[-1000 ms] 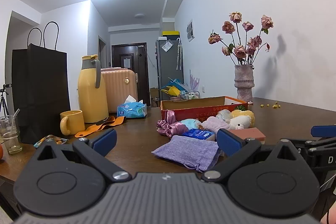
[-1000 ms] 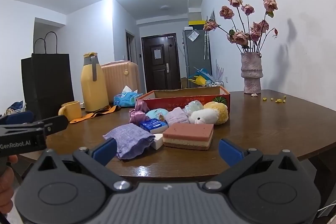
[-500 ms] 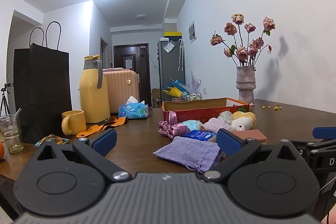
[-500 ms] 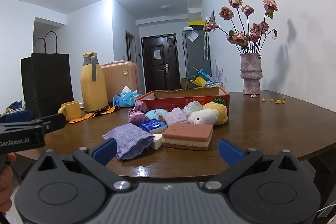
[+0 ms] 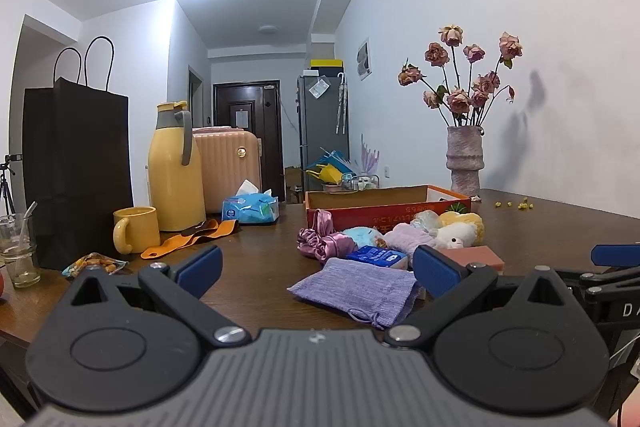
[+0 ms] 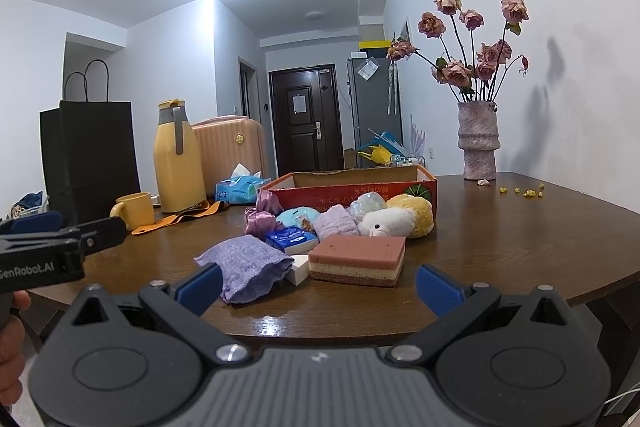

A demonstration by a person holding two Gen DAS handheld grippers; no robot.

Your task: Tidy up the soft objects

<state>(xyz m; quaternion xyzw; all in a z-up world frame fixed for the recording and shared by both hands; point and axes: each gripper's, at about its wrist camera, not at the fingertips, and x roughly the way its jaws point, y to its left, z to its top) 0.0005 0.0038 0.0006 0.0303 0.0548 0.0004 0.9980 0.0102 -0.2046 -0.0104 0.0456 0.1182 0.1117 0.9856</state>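
Note:
A heap of soft things lies on the brown table in front of a red cardboard box (image 6: 356, 185) (image 5: 384, 205). Nearest is a purple drawstring pouch (image 5: 354, 287) (image 6: 246, 265), then a layered pink sponge (image 6: 358, 259) (image 5: 480, 255), a blue tissue pack (image 6: 291, 239) (image 5: 376, 255), satin scrunchies (image 5: 324, 241) (image 6: 260, 219), a lilac cloth (image 6: 335, 223), a white plush (image 6: 386, 221) and a yellow plush (image 6: 416, 209). My left gripper (image 5: 316, 267) is open and empty, just short of the pouch. My right gripper (image 6: 318, 285) hangs open and empty before the table edge, facing the sponge.
At the left stand a yellow thermos (image 5: 172, 167), a yellow mug (image 5: 136, 229), a black paper bag (image 5: 76, 171), a glass (image 5: 16, 251), a snack packet (image 5: 94, 262), an orange strap (image 5: 188, 237) and a tissue box (image 5: 250, 209). A vase of dried roses (image 6: 478, 139) stands at the back right.
Both views have shifted only slightly; the heap and both open grippers stay as they were.

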